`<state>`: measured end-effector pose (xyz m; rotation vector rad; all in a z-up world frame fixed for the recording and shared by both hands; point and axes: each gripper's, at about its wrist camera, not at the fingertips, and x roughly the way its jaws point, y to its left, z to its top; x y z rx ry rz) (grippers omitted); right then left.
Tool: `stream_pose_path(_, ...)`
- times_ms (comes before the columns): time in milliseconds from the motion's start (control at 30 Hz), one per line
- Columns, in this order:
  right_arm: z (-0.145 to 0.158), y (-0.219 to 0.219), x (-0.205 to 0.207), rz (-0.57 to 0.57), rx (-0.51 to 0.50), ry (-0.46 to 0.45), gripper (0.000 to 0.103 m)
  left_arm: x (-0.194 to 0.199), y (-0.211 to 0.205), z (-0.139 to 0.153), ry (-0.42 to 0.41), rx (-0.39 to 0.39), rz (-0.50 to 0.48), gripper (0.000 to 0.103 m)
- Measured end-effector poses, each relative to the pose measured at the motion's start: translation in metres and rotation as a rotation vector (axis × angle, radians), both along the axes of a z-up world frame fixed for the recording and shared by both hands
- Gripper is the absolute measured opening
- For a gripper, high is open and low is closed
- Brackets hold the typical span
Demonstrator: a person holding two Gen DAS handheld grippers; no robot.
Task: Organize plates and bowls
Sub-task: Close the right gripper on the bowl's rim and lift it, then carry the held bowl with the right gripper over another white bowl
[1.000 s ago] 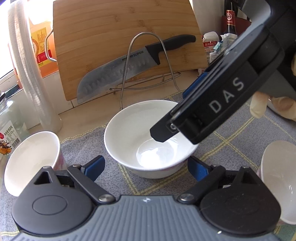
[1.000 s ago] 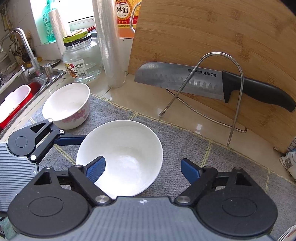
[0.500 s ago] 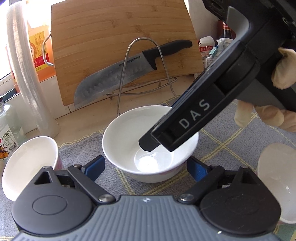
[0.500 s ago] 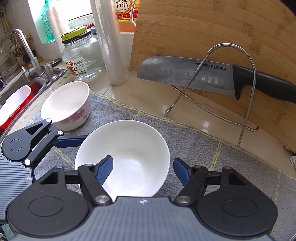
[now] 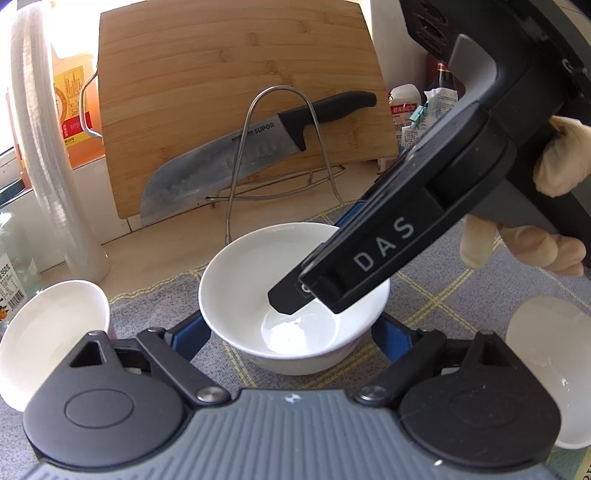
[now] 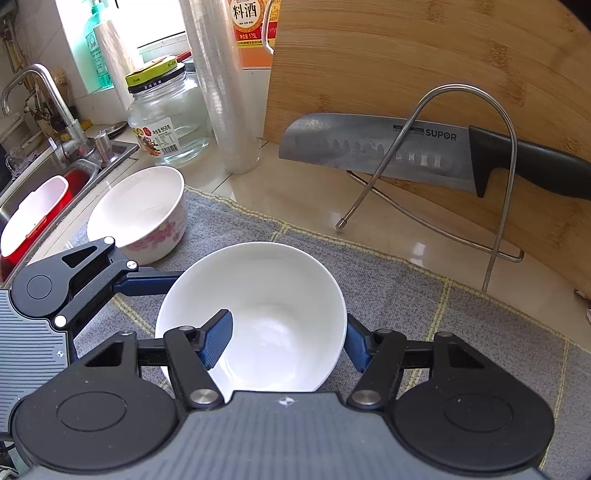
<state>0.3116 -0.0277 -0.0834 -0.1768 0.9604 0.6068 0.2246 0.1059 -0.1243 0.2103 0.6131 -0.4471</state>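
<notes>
A plain white bowl [image 5: 240, 280] [image 6: 277, 288] stands on the grey checked cloth [image 6: 424, 314]. My right gripper [image 6: 286, 343] [image 5: 314, 262] reaches down into it, held by a gloved hand [image 5: 524, 251]. Its left pad [image 6: 218, 339] is inside the bowl and its right pad [image 6: 354, 347] is outside the wall, shut on the bowl. My left gripper [image 5: 288, 332] straddles the same bowl low down, one blue pad on each side near the walls. I see no pad pressing. A pink-flowered bowl [image 6: 136, 206] [image 5: 48, 332] sits to the left, and another white bowl [image 5: 546, 362] to the right.
At the back, a bamboo cutting board [image 6: 424, 62] leans behind a knife [image 6: 369, 147] resting on a wire stand [image 6: 498, 110]. A glass jar [image 6: 166, 122], a roll of film [image 6: 221, 92] and a bottle [image 6: 255, 29] stand at the left. A sink [image 6: 22, 199] holds a red tub [image 6: 33, 218].
The right gripper's jaws have closed: its left finger swung inside the bowl and the right one met the outer wall. The left gripper's pads have edged slightly inward beside the bowl.
</notes>
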Motion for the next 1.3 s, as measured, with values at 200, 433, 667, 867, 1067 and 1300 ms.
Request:
stream_pose_path(200, 0.001, 0.0, 0.0, -0.004, 0.007, 0.005, 0.069, 0.0, 0.0, 0.001, 0.008, -0.006, 0.0, 0.093)
stream_pose_path(433, 0.005, 0.0, -0.005, -0.001, -0.005, -0.007, 0.069, -0.003, -0.001, 0.005, 0.005, -0.006, -0.006, 0.093)
stream_pose_path(667, 0.018, -0.002, -0.018, 0.006, -0.009, -0.026, 0.069, -0.01, -0.004, 0.019, 0.006, 0.008, -0.016, 0.093)
stream_pose_path(867, 0.032, -0.008, -0.035, 0.019, -0.005, -0.048, 0.069, -0.023, -0.009, 0.033, 0.004, 0.014, -0.024, 0.093)
stream_pose_path(1067, 0.04, -0.017, -0.051, 0.016, -0.002, -0.068, 0.069, -0.039, -0.015, 0.045, -0.008, 0.012, -0.041, 0.093)
stream_pose_path(1300, 0.052, -0.028, -0.07, 0.009, 0.014, -0.09, 0.069, -0.054, -0.025, 0.055, -0.023, 0.021, -0.055, 0.093)
